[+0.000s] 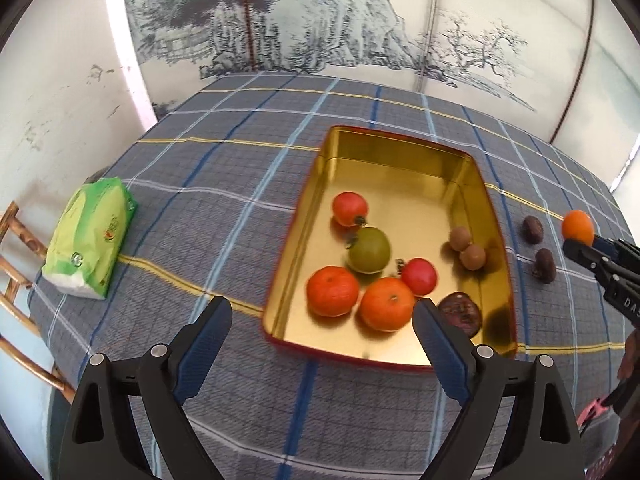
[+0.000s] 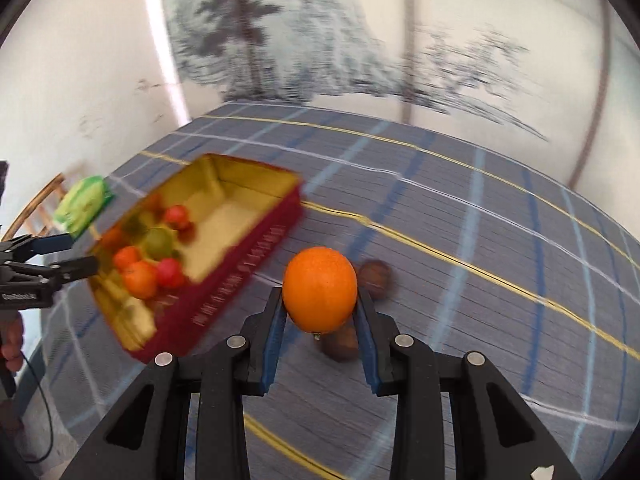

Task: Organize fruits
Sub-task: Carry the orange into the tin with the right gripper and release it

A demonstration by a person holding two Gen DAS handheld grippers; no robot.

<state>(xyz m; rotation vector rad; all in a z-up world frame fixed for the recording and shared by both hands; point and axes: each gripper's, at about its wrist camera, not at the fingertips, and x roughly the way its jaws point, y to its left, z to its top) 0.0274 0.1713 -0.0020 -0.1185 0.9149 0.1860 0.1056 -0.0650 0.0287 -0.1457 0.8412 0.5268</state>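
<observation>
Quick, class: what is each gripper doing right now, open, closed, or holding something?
Left gripper: open, holding nothing, above the near end of the tin.
Right gripper: closed on an orange, lifted off the tablecloth.

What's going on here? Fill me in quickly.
A person with a gripper in each hand is sorting fruit into a gold tin on a plaid tablecloth. The right gripper is shut on an orange, held off the cloth outside the tin. The left gripper is open and empty at the tin's near end. Several fruits already lie in the tin; two dark fruits remain on the cloth beside it.
</observation>
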